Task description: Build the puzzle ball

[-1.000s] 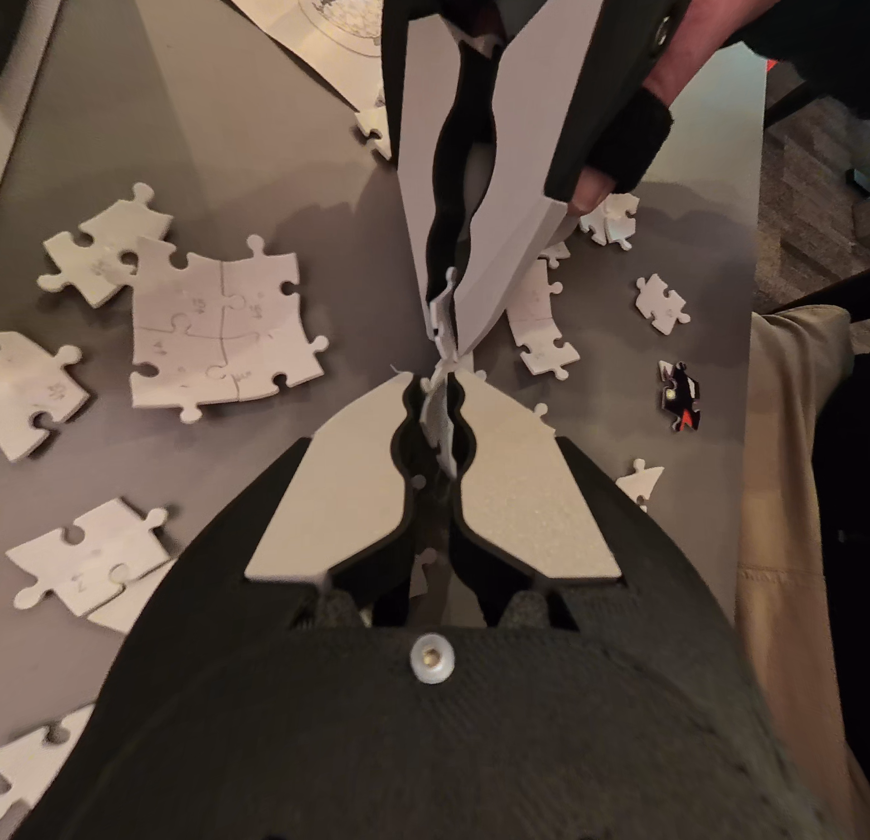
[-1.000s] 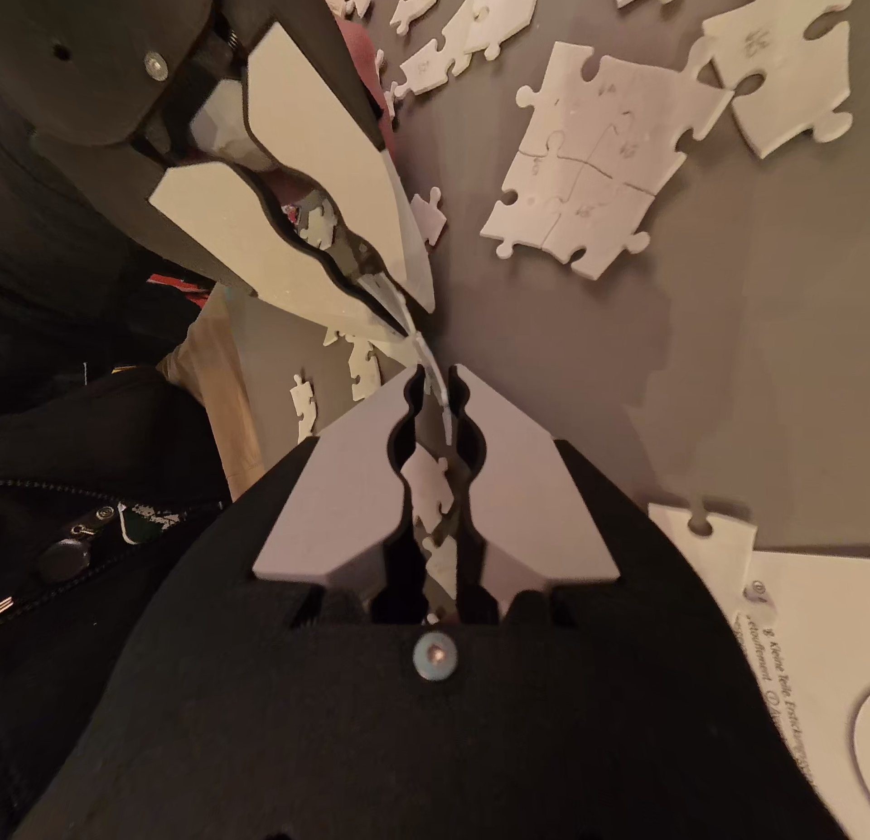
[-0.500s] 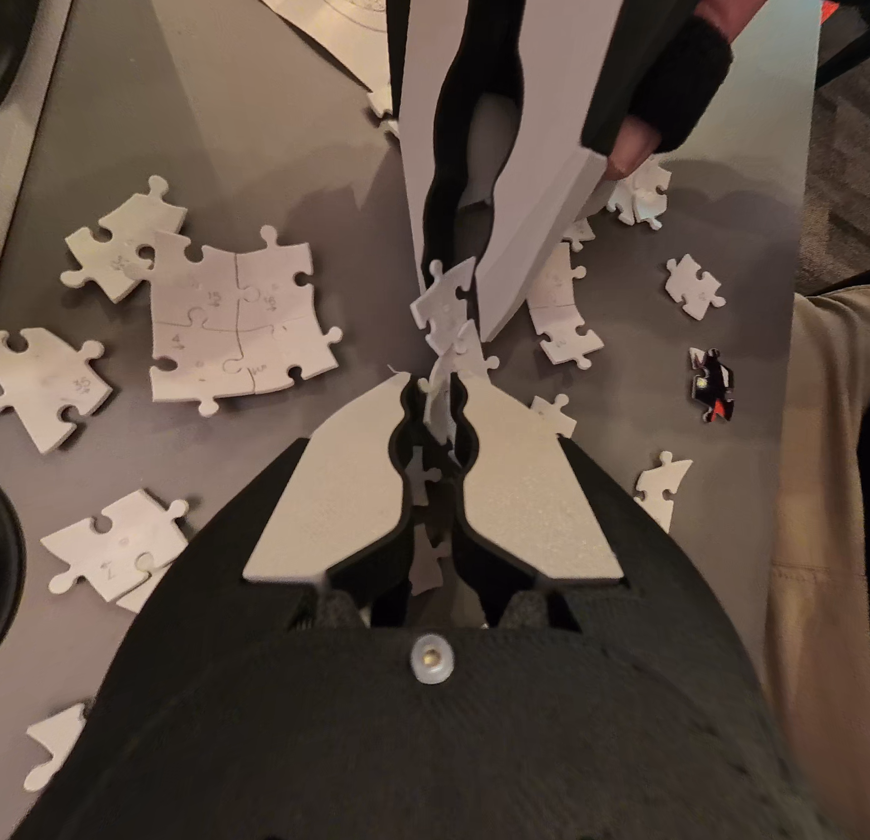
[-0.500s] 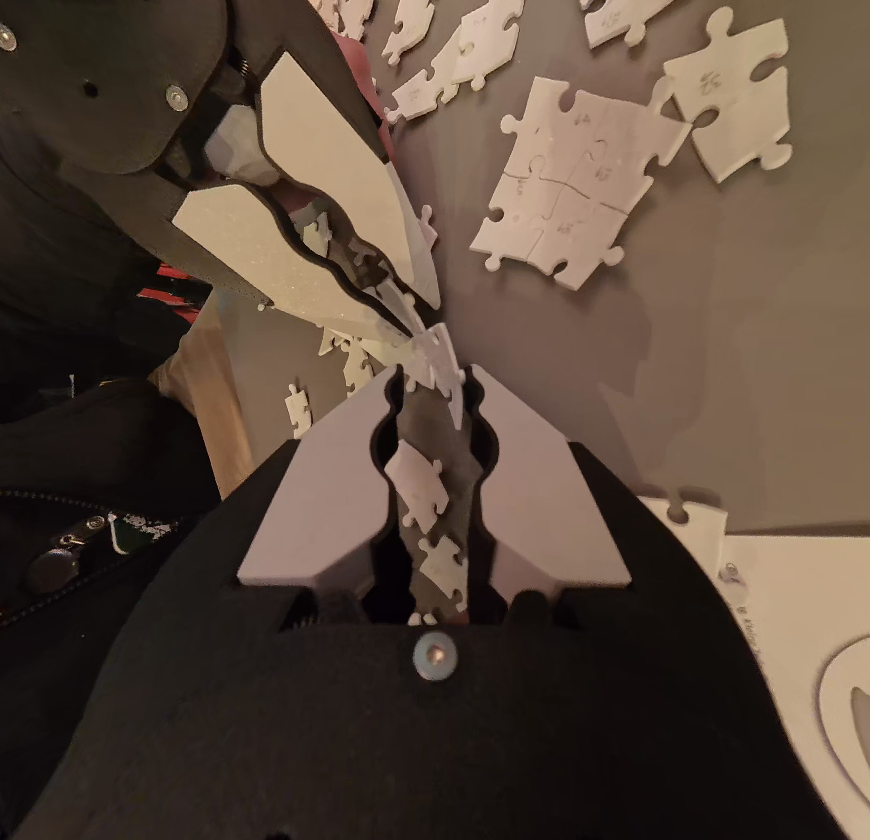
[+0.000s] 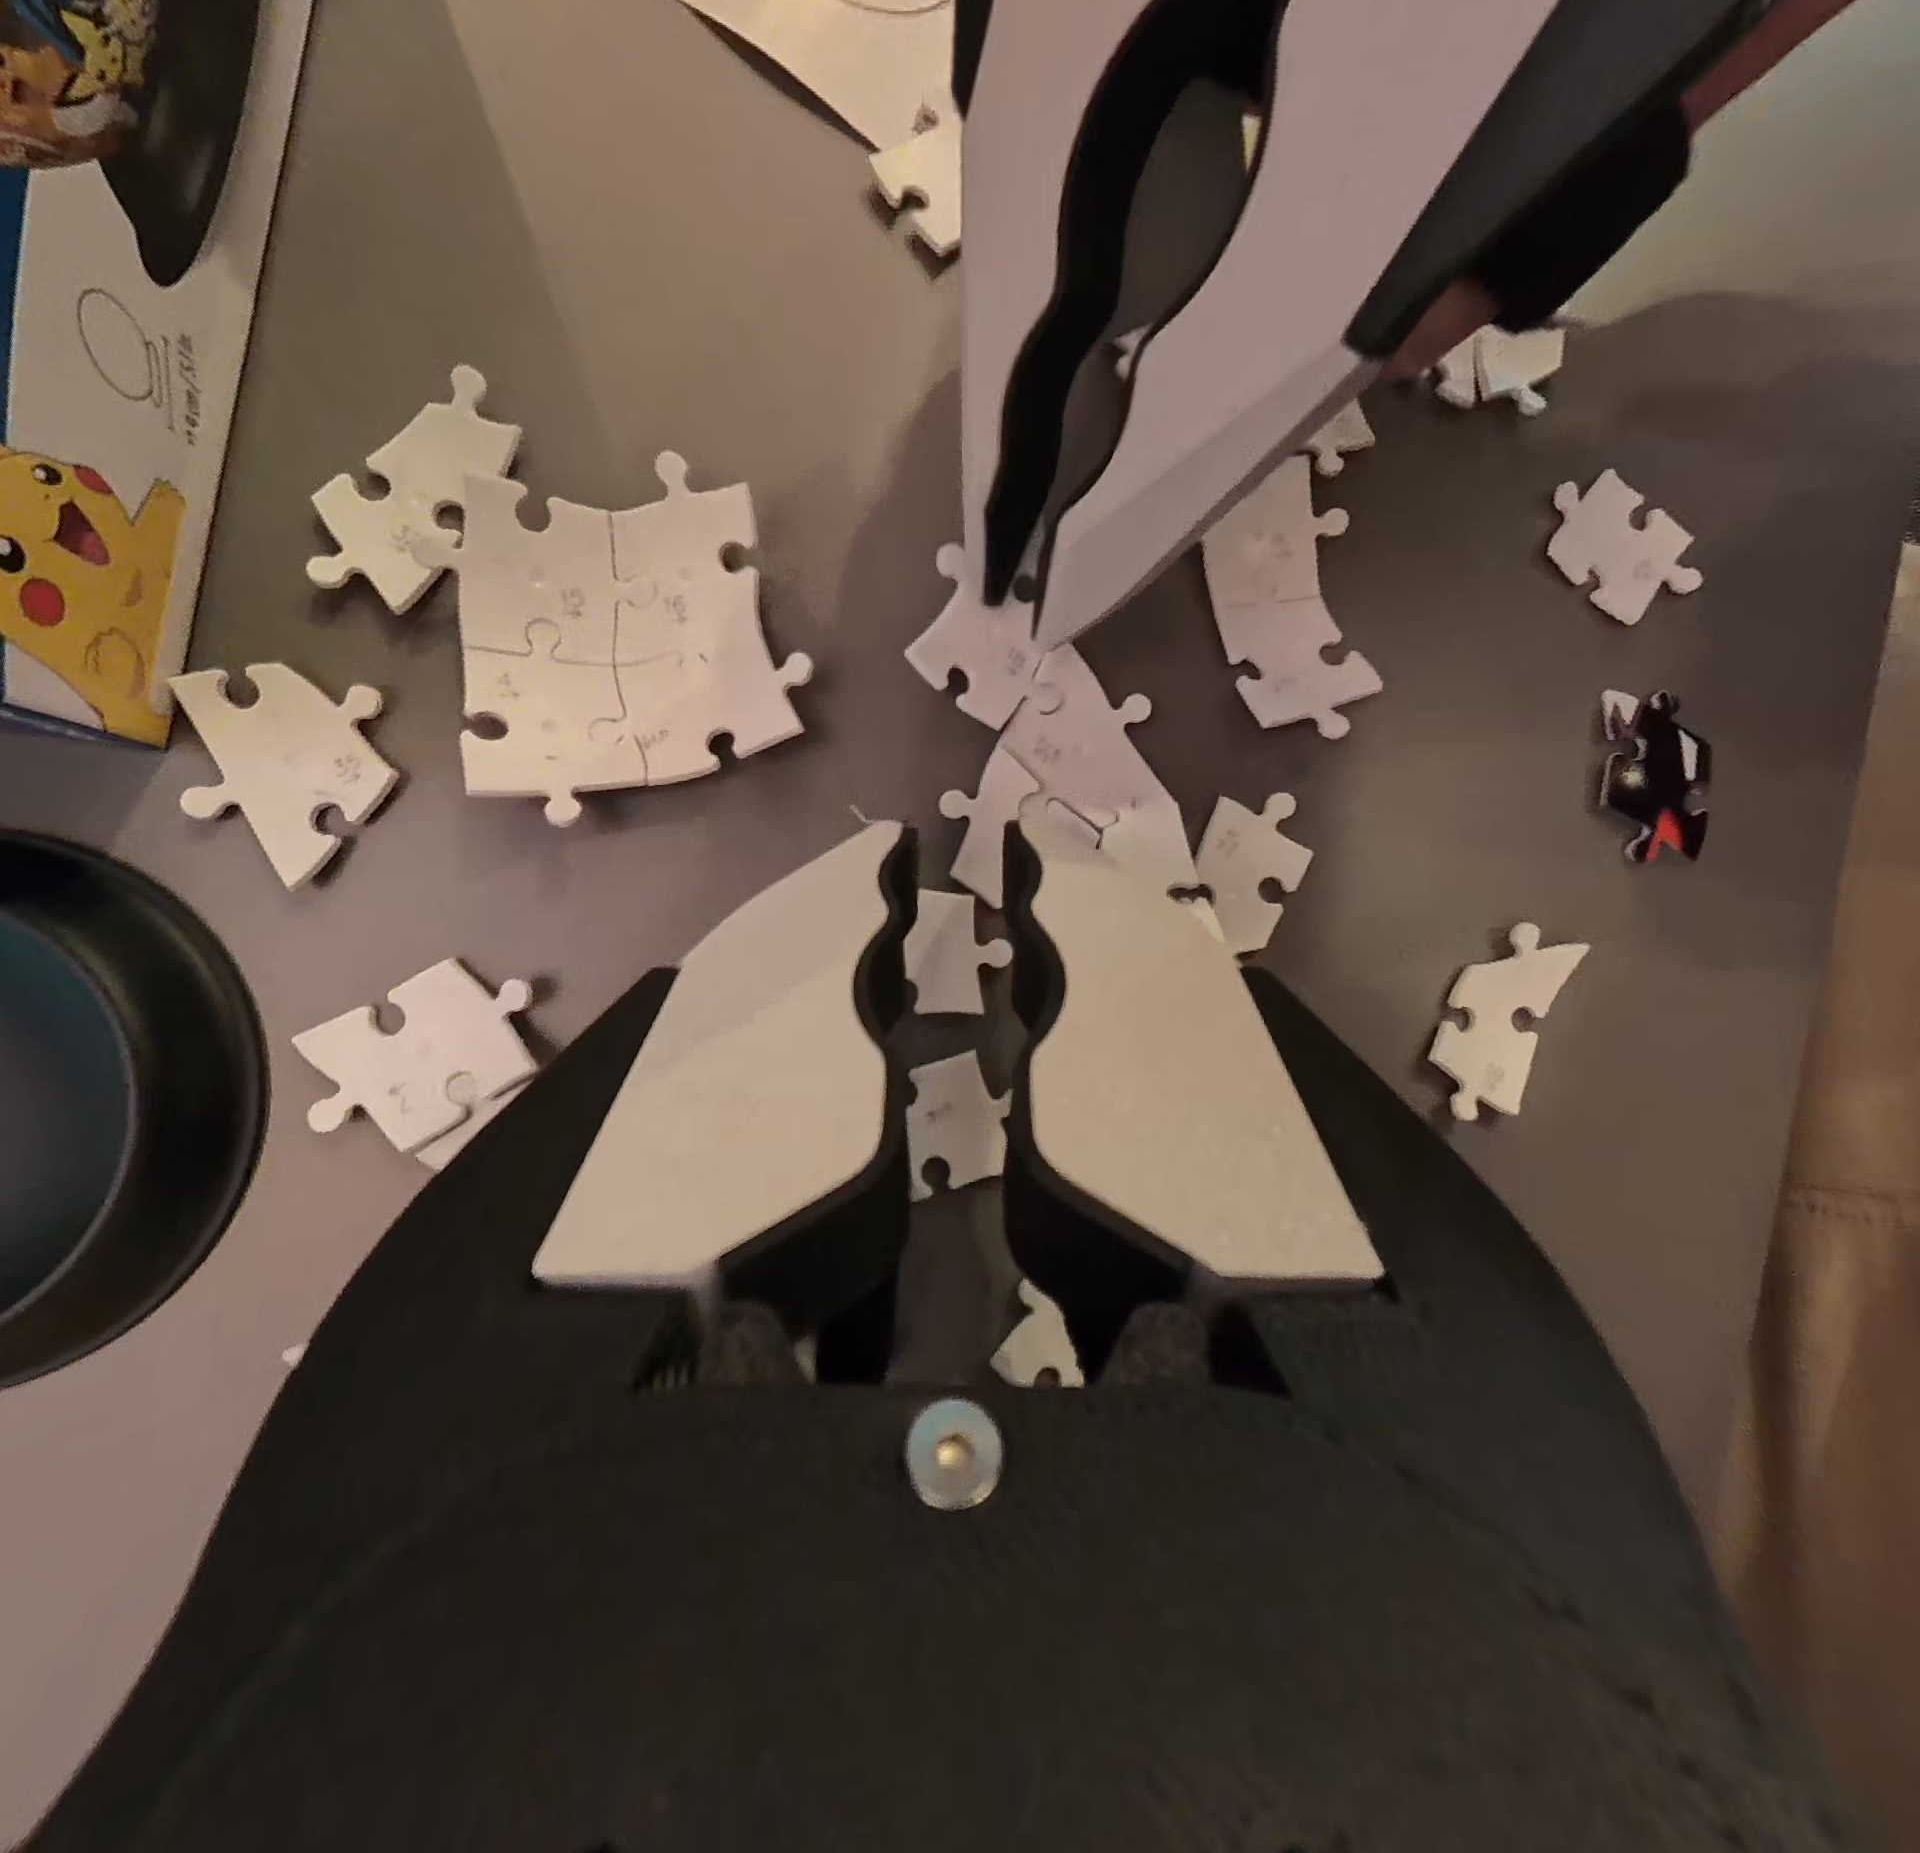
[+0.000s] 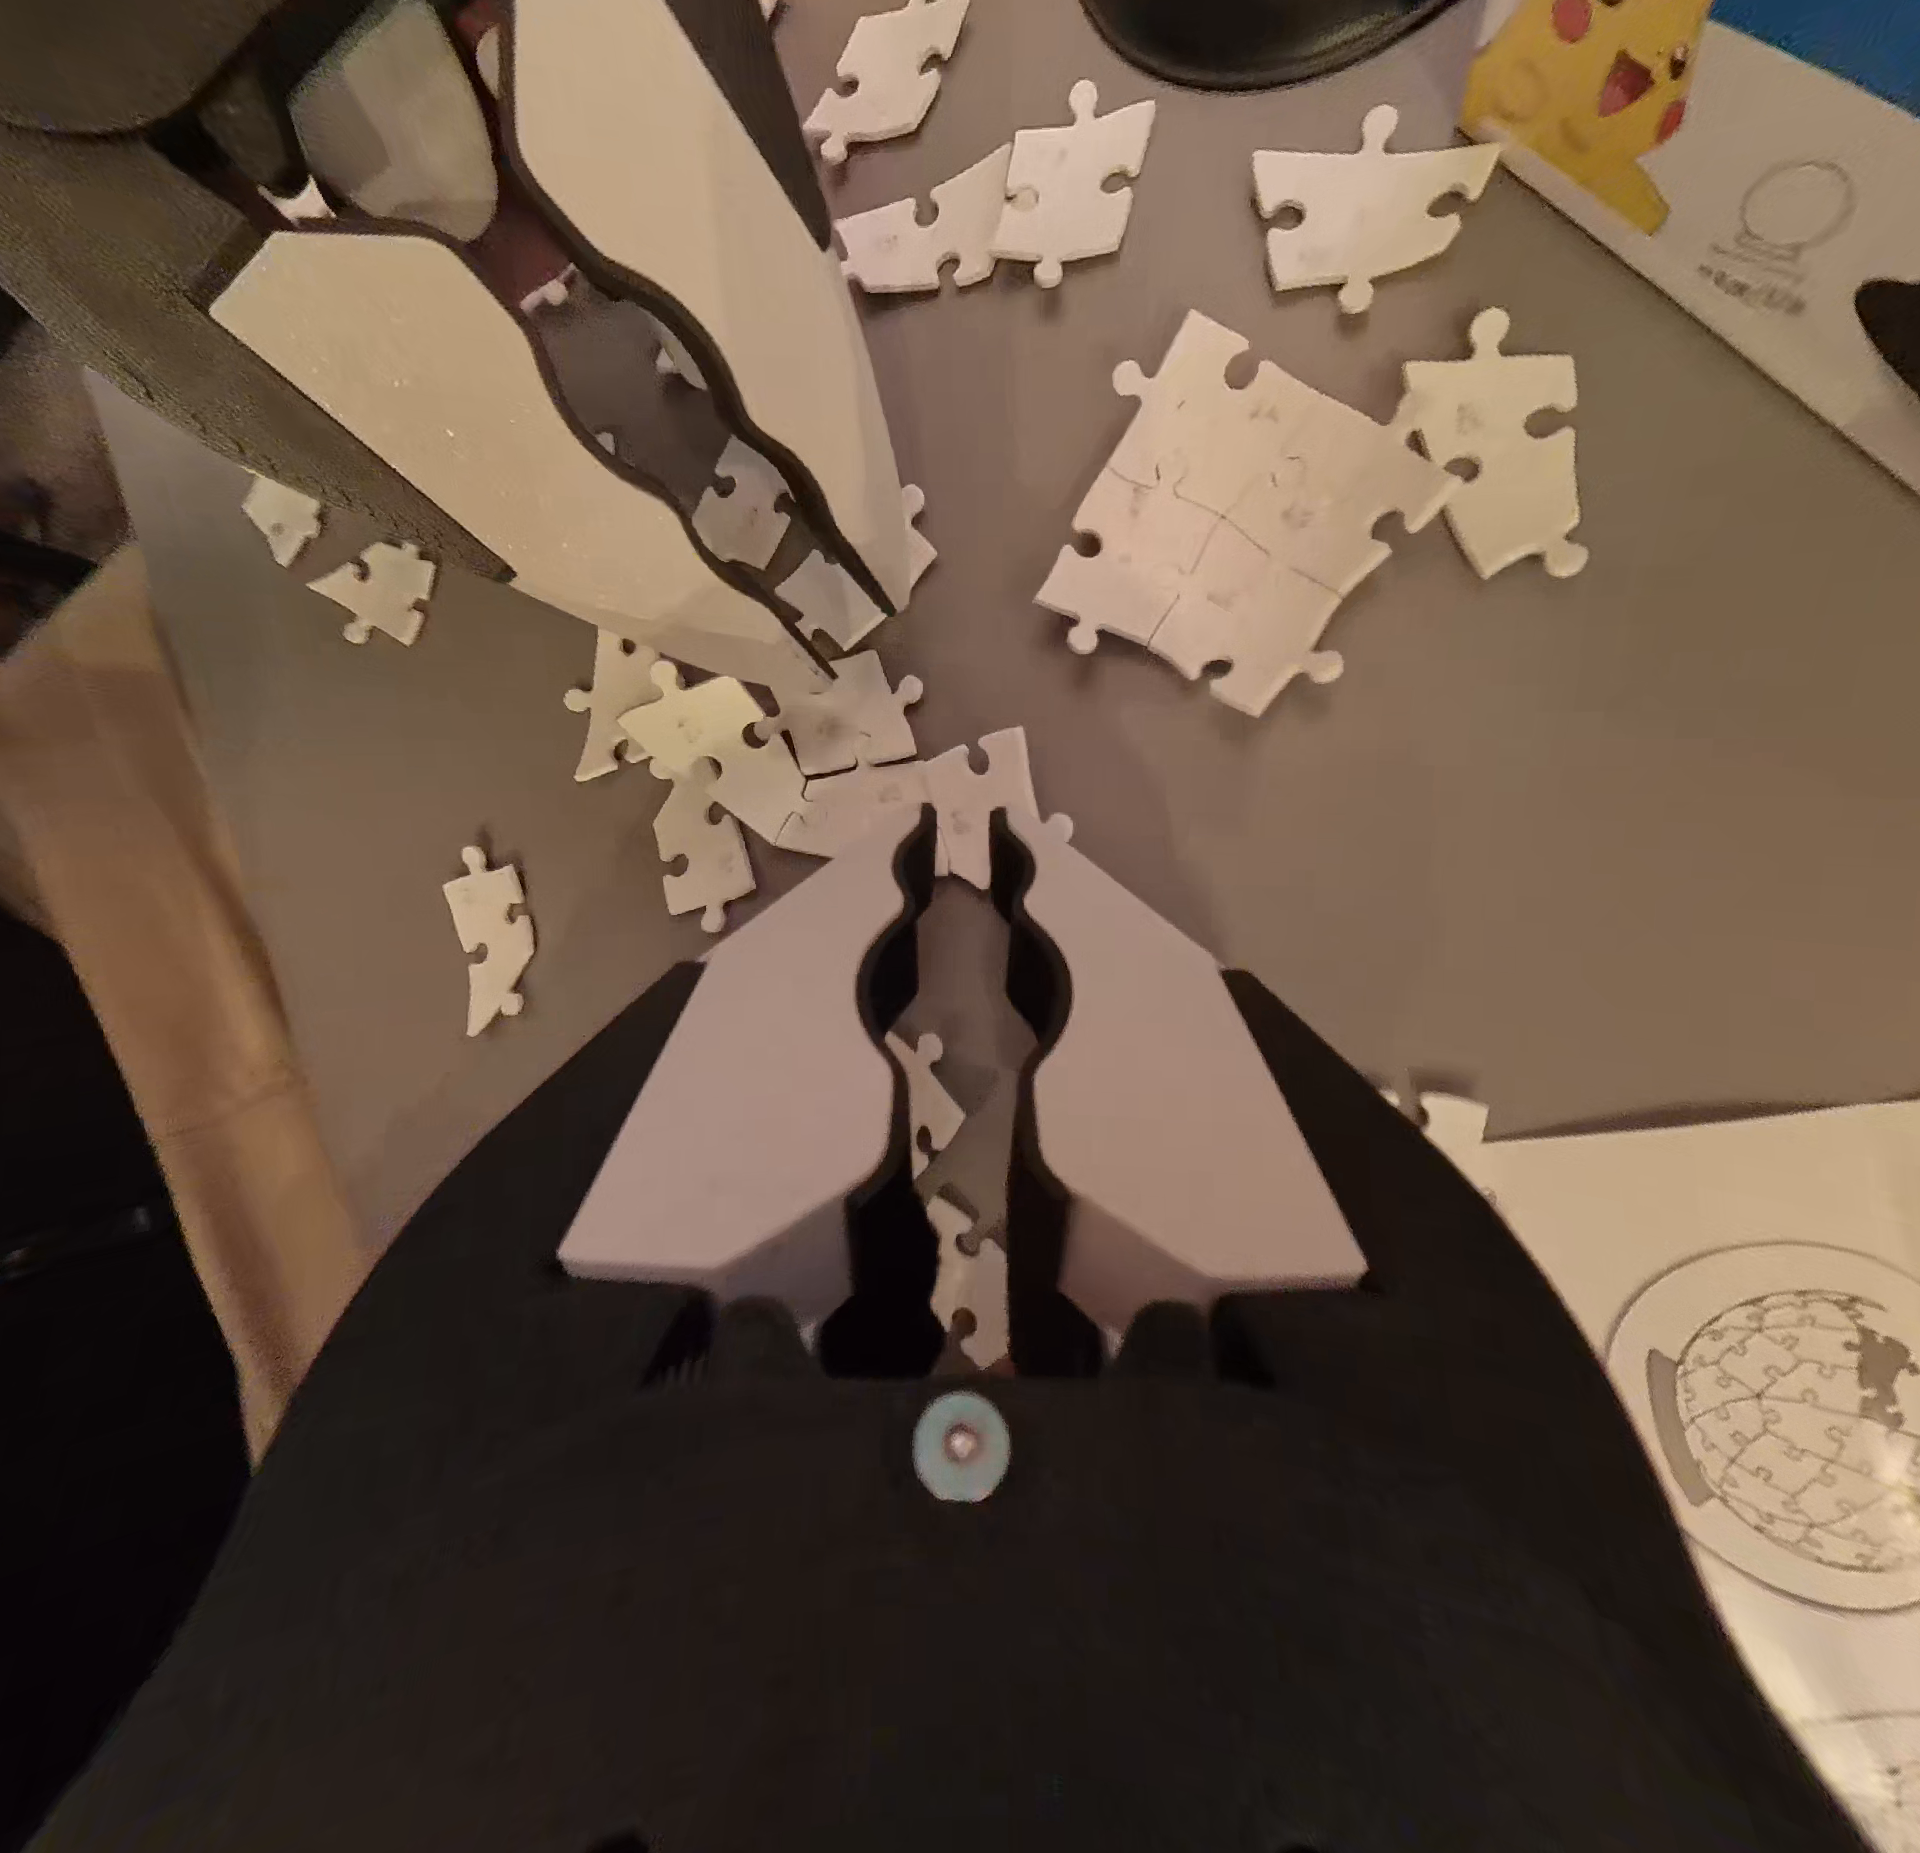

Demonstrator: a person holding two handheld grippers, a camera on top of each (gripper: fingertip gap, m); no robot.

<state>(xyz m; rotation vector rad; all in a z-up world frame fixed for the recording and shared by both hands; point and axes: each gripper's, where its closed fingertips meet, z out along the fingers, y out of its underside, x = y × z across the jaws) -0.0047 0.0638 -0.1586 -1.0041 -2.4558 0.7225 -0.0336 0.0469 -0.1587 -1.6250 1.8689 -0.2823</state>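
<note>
Table [image 5: 644, 276], grey, strewn with white puzzle pieces [image 5: 623, 650]; both tongs slightly parted, gripping nothing

The four-piece joined block [image 5: 623, 640] lies on the surface [image 5: 675, 276]. In the left wrist view, a single piece [image 5: 400, 515] touches the block's upper-left corner, and another piece [image 5: 286, 764] lies just left of and below the block. A joined pair [image 5: 416, 1050] lies below the block, near the bowl [image 5: 114, 1097]. The box [image 5: 114, 349] lies left of the block. A joined chain [image 5: 1049, 733] lies right of the block, between the two tools.
</note>
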